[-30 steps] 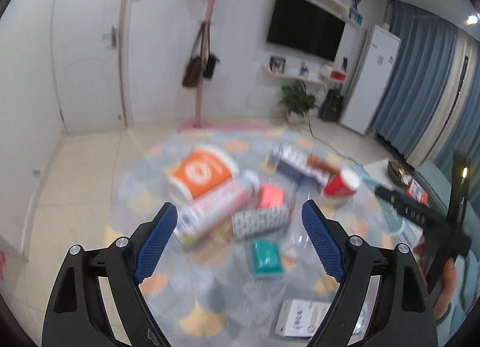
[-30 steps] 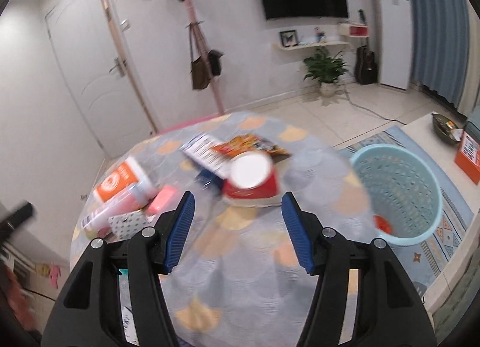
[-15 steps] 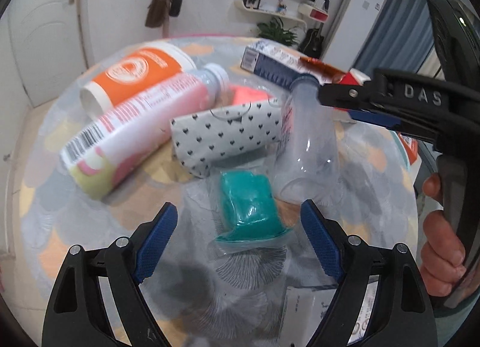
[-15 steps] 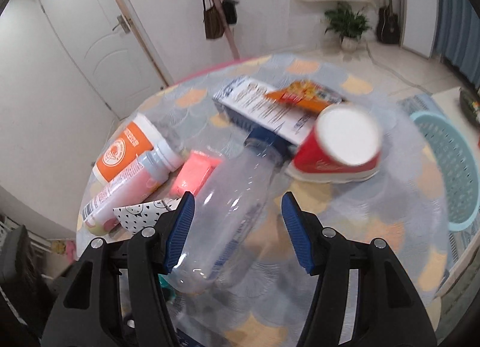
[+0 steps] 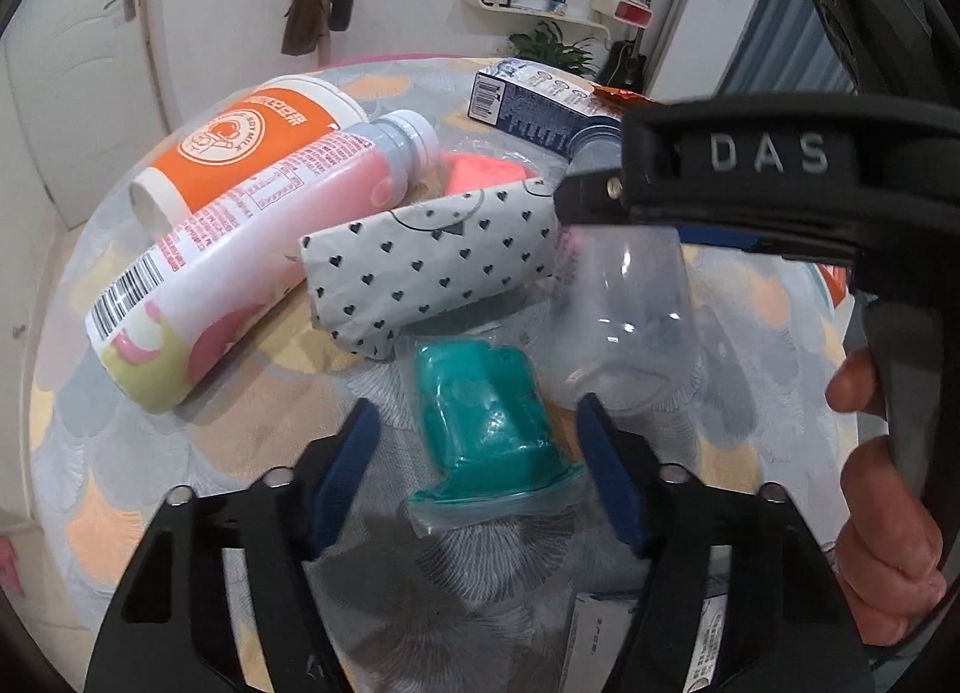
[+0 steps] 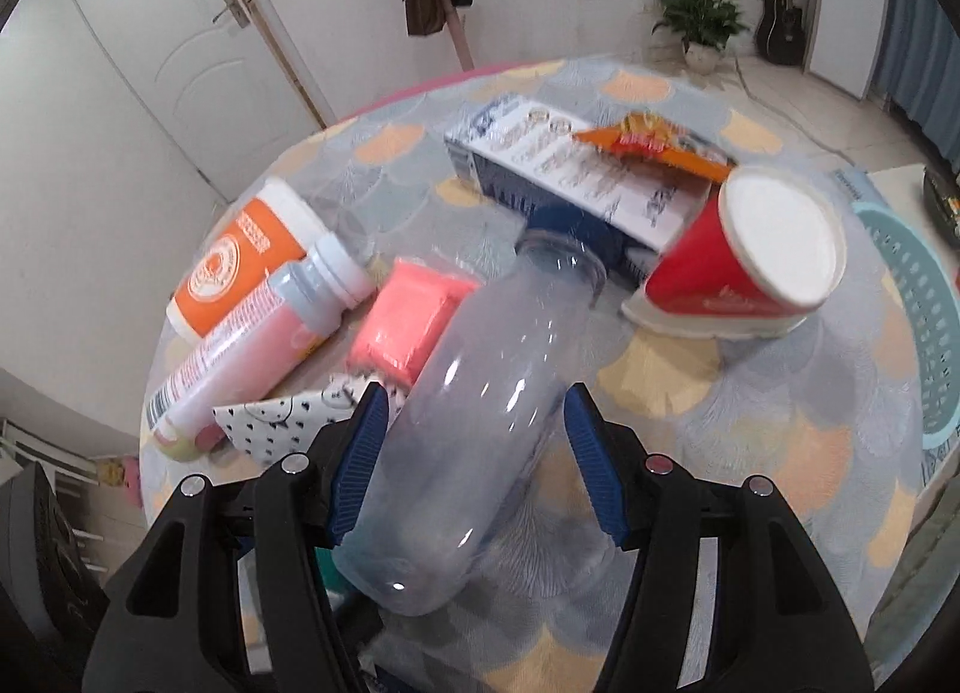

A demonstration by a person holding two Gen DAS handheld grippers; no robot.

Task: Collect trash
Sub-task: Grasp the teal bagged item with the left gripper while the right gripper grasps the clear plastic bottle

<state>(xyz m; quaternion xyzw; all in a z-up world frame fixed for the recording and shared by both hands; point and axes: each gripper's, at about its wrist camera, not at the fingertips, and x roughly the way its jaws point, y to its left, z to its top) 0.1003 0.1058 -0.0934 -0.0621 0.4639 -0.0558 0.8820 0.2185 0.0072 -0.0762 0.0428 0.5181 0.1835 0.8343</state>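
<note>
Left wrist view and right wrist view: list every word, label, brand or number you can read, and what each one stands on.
"DAS": raised letters on the right claw's black arm.
"SOY MILK": round logo on the orange cup.
Pink bottle: barcode and small print, too small to read.
Blue-and-white box: barcode and print, unreadable.
Orange wrapper and red cup: lettering blurred.
White pack at the bottom edge: characters too small.

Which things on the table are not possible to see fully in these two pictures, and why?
- Clear bottle: left wrist view, the right gripper hides its neck.
- Blue carton: right wrist view, print blurred.
- White packet: left wrist view, cut off by the bottom edge and the left gripper.
</note>
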